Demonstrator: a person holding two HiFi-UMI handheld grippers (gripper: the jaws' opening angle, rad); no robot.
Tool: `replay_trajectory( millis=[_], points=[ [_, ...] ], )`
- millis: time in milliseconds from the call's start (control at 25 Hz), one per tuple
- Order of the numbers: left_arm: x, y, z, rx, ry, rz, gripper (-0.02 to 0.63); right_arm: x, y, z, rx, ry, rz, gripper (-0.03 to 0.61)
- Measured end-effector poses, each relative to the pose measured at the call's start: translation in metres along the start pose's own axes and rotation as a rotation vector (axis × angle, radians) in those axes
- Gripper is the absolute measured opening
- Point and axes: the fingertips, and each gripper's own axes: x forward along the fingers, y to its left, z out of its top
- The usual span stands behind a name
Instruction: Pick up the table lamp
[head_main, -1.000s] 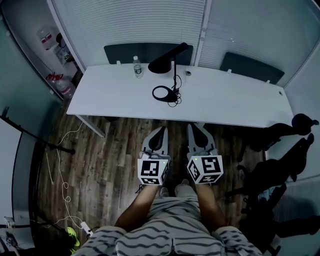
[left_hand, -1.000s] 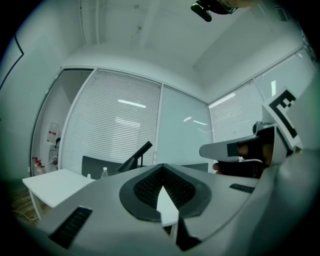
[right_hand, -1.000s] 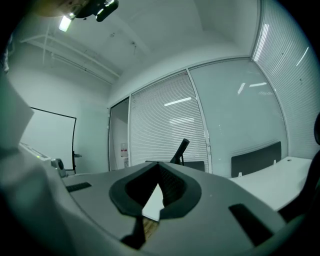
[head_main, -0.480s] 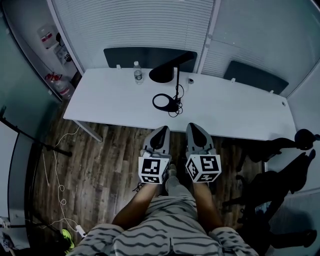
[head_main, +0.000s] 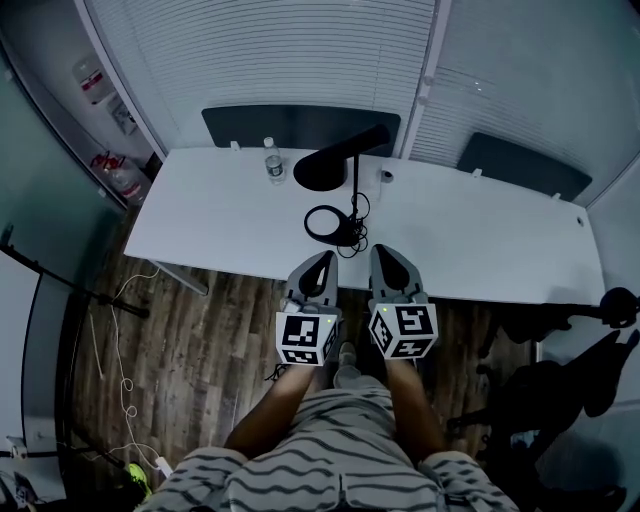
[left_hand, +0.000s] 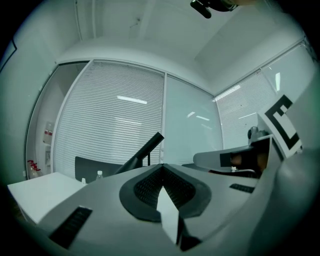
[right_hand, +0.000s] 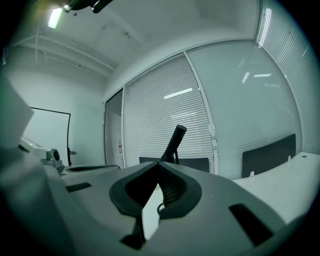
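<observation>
Lamp: lamp (head_main: 320, 170) stands on the table (head_main: 220, 220), at 12 o'clock from your grippers (base ring nearest you).
Left gripper: your left gripper (head_main: 324, 260) has its jaws pressed together, empty, clear of the lamp.
Right gripper: your right gripper (head_main: 384, 254) is the same, at 3 o'clock of the left.
Bottle: bottle (head_main: 273, 160) at 10 o'clock of the lamp.

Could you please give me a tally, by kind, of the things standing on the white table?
Lamp: 1
Bottle: 1
Small round item, too small to identify: 1
Total: 3, all on the table
</observation>
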Motion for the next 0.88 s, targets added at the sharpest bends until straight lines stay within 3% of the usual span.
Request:
replay_trajectory(
  millis=[480, 600, 880],
  points=[
    [0.075, 0.025, -0.008, -0.008, 0.021, 0.029, 0.006, 0.095, -0.041, -0.024, -0.003, 0.096, 0.085, 0.006],
    [0.087, 0.028, -0.009, -0.002, 0.028, 0.032, 0.006, 0.113, -0.046, -0.027, 0.000, 0.108, 0.111, 0.076],
    [0.106, 0.032, -0.015, -0.006, 0.039, 0.049, 0.006, 0.147, -0.059, -0.039, 0.008, 0.127, 0.146, 0.130]
  ],
)
